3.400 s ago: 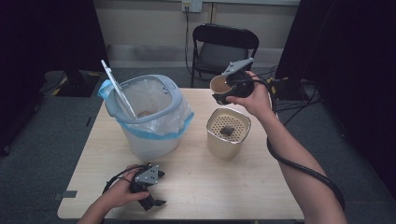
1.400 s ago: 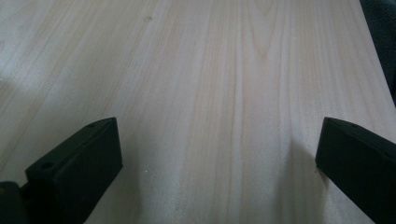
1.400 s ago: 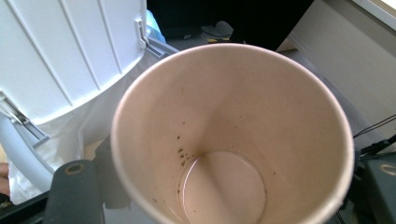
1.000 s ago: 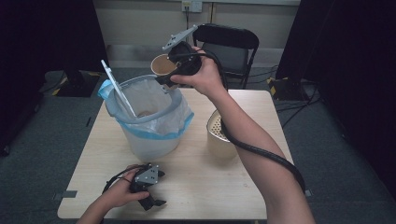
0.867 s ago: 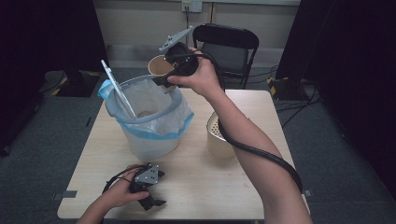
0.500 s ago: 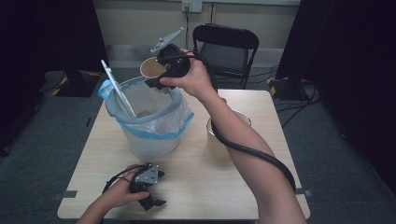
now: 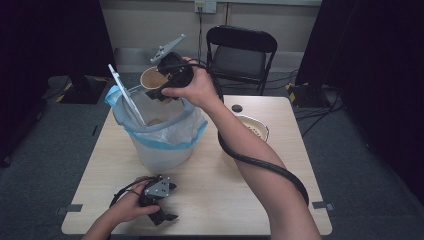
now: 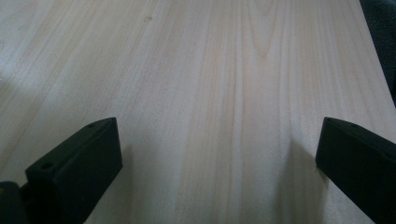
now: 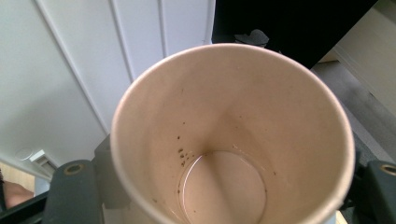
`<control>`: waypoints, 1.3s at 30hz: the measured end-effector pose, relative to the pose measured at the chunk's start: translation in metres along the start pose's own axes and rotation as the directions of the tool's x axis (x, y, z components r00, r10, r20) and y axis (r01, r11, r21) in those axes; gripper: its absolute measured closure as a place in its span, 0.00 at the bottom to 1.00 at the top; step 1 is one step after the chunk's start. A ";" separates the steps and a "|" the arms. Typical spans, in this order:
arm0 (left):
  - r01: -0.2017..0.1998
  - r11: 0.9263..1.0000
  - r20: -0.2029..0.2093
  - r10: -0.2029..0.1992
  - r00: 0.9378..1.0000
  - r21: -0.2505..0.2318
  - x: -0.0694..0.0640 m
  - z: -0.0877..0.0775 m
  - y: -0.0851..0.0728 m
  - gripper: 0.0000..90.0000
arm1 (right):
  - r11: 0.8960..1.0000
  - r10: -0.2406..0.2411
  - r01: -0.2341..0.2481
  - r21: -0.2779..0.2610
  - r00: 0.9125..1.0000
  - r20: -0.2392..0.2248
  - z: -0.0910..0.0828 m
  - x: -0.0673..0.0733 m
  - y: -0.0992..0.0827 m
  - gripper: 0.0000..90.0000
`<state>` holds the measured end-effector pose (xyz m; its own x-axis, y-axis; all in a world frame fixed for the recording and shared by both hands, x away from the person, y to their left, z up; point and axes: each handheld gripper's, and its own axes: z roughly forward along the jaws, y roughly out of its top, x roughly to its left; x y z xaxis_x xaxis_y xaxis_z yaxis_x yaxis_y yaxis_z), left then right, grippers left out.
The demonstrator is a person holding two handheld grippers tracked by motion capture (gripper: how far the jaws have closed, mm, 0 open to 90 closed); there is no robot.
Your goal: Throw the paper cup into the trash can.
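— What did the high view show of you?

— My right gripper (image 7: 162,87) was up over the bin (image 7: 160,135), a white bucket lined with a clear bag with a blue hem, standing on the desk (image 7: 225,190). My jaws were clamped on a paper cup (image 7: 152,80), which lay tipped on its side with its mouth turned toward the left of that view, above the bin's rim. A flat white stick (image 7: 125,97) leaned in the bin at its left edge. My left gripper (image 7: 157,200) rested low on the desk near the front edge, well apart from the bin. Behind my right forearm sat a pale round strainer-like bowl (image 7: 255,130), and a small dark cap (image 7: 236,108) lay on the desk beyond it. A black folding chair (image 7: 242,52) stood past the desk.

— And the left gripper view?

— Bare pale wood of the desk (image 8: 224,93). My left jaws stood wide apart, one at each lower corner, with nothing between them.

— The right gripper view?

— I looked straight into the paper cup (image 9: 229,135). It sat between my two black jaws, which pressed its sides, one at each lower corner. The inside was tan, with dark specks on the wall and a thin wet film at the bottom. Behind it were a white panelled wall (image 9: 93,56) and a dark opening at the upper right.
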<state>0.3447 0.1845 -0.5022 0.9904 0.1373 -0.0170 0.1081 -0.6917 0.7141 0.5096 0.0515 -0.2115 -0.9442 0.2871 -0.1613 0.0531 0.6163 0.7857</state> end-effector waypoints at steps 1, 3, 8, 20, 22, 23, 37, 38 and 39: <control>0.000 1.000 0.000 0.000 1.000 0.000 0.000 0.000 0.000 0.00 | 1.000 0.006 -0.006 0.000 1.000 -0.002 0.001 0.001 0.000 0.28; 0.000 1.000 -0.001 0.000 1.000 0.001 0.000 0.000 0.000 0.00 | 1.000 0.002 -0.002 -0.003 1.000 -0.003 0.003 0.001 0.000 0.28; 0.000 1.000 -0.001 0.000 1.000 0.001 0.000 0.000 0.000 0.00 | 1.000 0.009 -0.009 0.003 1.000 -0.018 0.007 0.003 0.001 0.27; -0.001 1.000 -0.001 0.001 1.000 0.001 0.000 0.000 0.000 0.00 | 0.999 0.036 -0.036 0.008 0.998 -0.052 0.012 0.005 -0.002 0.19; 0.000 1.000 0.000 0.000 1.000 0.000 0.000 0.000 0.000 0.00 | 0.999 0.039 -0.038 0.006 0.998 -0.049 0.011 0.004 -0.002 0.19; 0.000 1.000 0.000 0.000 1.000 0.000 0.000 0.000 0.000 0.00 | 0.999 0.038 -0.038 0.003 0.998 -0.050 0.010 0.004 -0.003 0.19; -0.002 1.000 -0.001 0.002 1.000 0.000 0.000 0.000 0.000 0.00 | 0.998 0.053 -0.052 0.018 0.997 -0.054 -0.008 0.000 -0.022 0.20; 0.000 1.000 0.001 0.001 1.000 -0.005 0.000 0.000 0.000 0.00 | 0.999 0.051 -0.050 0.019 0.997 -0.054 -0.010 0.000 -0.024 0.20; 0.000 1.000 0.000 0.000 1.000 -0.002 0.000 0.000 0.000 0.00 | 0.998 0.054 -0.053 0.021 0.997 -0.055 -0.012 0.000 -0.026 0.20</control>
<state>0.3447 0.1845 -0.5022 0.9904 0.1369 -0.0169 0.1076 -0.6902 0.7156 0.5045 0.0261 -0.2247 -0.9563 0.2795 -0.0854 0.1101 0.6151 0.7807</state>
